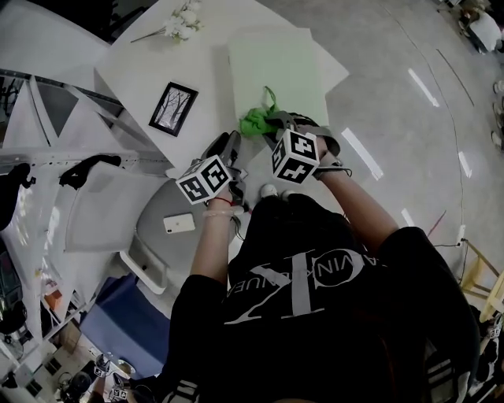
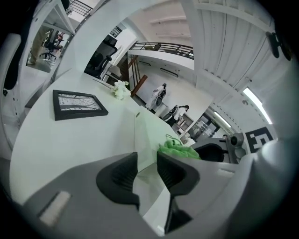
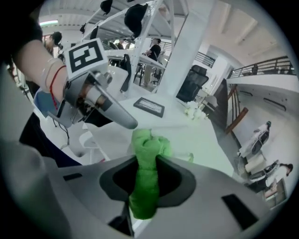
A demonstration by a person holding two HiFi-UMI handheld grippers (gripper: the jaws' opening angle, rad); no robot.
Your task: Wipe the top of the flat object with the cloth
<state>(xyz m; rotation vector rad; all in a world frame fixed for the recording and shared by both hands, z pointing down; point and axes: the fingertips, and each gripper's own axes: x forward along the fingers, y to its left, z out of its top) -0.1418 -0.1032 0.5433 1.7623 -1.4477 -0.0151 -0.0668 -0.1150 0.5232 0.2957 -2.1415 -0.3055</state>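
A pale green flat board [image 1: 276, 67] lies on the white table [image 1: 134, 75]. At its near edge sits a bunched green cloth [image 1: 253, 122], with my right gripper [image 1: 276, 124] shut on it. In the right gripper view the cloth [image 3: 148, 149] fills the gap between the pads and sticks out past them over the board [image 3: 203, 147]. My left gripper [image 1: 228, 148] hovers just left of the cloth, at the board's near corner. Its jaws [image 2: 147, 170] stand apart with the board's corner [image 2: 149, 135] showing through the gap; nothing is gripped. The cloth [image 2: 177, 150] lies just beyond them.
A black picture frame [image 1: 173, 109] lies on the table left of the board, with white flowers [image 1: 183, 22] at the far edge. A phone [image 1: 179, 223] rests on a grey seat [image 1: 153, 212] beside the person. Grey floor lies to the right.
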